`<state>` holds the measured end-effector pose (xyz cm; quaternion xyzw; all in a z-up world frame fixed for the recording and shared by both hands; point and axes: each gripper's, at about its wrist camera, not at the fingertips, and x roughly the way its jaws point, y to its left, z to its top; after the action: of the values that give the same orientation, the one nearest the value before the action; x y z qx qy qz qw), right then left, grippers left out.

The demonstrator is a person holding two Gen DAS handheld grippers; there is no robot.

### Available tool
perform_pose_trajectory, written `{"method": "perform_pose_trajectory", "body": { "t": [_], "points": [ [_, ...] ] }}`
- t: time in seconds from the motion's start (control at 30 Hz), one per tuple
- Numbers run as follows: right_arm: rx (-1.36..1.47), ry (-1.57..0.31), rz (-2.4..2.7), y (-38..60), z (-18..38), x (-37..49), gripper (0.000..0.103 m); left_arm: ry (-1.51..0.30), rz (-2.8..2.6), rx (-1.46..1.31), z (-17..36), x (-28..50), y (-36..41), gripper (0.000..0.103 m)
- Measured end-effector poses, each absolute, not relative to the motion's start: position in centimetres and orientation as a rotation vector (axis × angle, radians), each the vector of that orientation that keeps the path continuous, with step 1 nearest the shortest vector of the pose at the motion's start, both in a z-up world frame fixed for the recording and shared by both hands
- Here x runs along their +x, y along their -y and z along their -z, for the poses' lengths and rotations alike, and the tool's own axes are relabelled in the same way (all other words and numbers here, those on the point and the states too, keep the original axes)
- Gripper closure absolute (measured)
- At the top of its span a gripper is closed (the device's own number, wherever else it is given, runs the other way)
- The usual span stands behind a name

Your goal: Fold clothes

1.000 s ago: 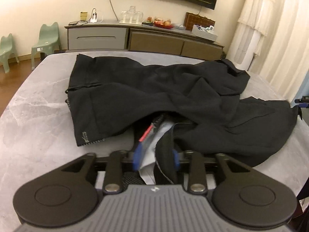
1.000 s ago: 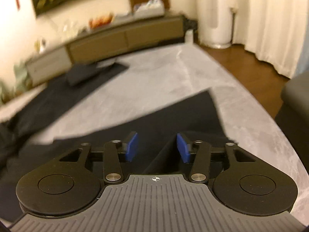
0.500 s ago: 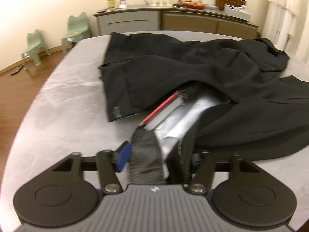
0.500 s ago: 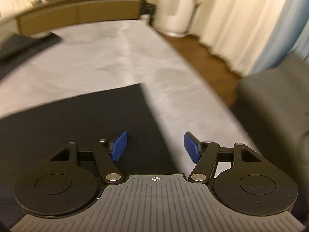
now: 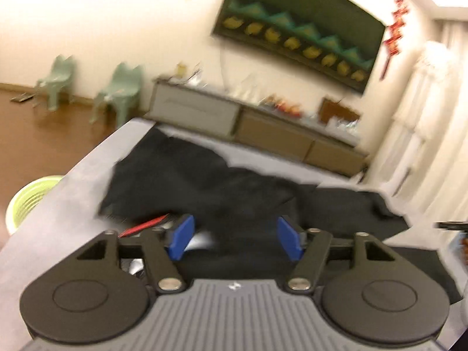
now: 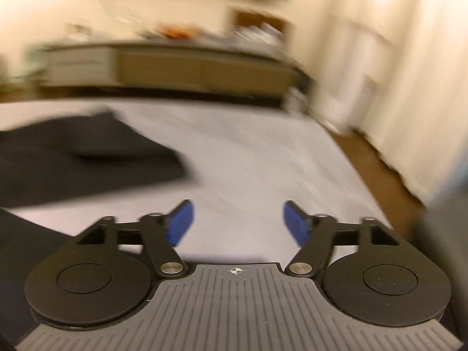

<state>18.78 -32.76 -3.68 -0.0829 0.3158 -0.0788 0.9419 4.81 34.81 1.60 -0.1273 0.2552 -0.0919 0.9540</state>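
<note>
A black garment [image 5: 210, 181] lies rumpled across the grey marbled table [image 5: 73, 204]; its pale lining with a red strip [image 5: 149, 223] shows at the near left edge. My left gripper [image 5: 235, 238] hovers open just above the cloth, blue pads apart, nothing pressed between them. In the blurred right wrist view, my right gripper [image 6: 237, 223] is over bare table [image 6: 263, 161], its jaws opening, with nothing between the pads. A part of the black garment [image 6: 87, 152] lies to its left and under its left side.
A long low sideboard [image 5: 248, 128] with clutter stands behind the table under a dark wall picture [image 5: 298, 29]. Two green child chairs [image 5: 117, 93] and a lime basket [image 5: 26, 201] stand on the wooden floor at left. Pale curtains [image 6: 409, 73] hang at right.
My left gripper opened, let go of the garment's inner edge and lifted back. My right gripper widened and swung across the table, off the black cloth onto bare surface.
</note>
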Motion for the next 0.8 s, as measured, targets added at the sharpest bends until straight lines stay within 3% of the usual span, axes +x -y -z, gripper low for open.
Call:
{"method": "perform_pose_trajectory", "body": {
  "t": [0.07,0.3,0.33,0.37,0.43,0.53,0.7,0.73,0.8],
  "points": [
    [-0.214,-0.645,0.042,28.4,4.0,21.6,0.012,-0.550,0.161,-0.251,-1.4,6.4,-33.8,0.038],
    [-0.393,-0.727,-0.051,16.8,10.4,33.9,0.014,-0.664,0.094,-0.197,0.5,10.3,-31.5,0.042],
    [-0.407,-0.750,-0.029,16.7,11.3,35.3,0.031,-0.665,0.091,-0.192,0.6,10.5,-31.4,0.042],
    [-0.389,-0.774,-0.007,17.3,11.5,36.4,0.064,-0.666,0.087,-0.187,0.7,10.7,-31.3,0.042],
    [-0.327,-0.813,0.048,19.3,11.2,38.1,0.100,-0.649,0.067,-0.212,0.3,10.8,-31.9,0.042],
    [-0.301,-0.738,0.191,24.5,7.2,38.4,0.101,-0.610,0.049,-0.246,-0.5,11.1,-32.3,0.042],
    [0.002,-0.686,0.369,36.8,-1.1,37.2,0.100,-0.617,0.042,-0.230,-0.5,12.2,-31.5,0.042],
    [0.069,-0.696,0.395,38.8,-1.7,37.0,0.096,-0.629,0.037,-0.224,-0.3,12.5,-31.3,0.042],
    [0.164,-0.722,0.450,41.8,-1.7,36.4,0.071,-0.657,0.021,-0.209,0.3,13.1,-30.9,0.042]
  ]
}}
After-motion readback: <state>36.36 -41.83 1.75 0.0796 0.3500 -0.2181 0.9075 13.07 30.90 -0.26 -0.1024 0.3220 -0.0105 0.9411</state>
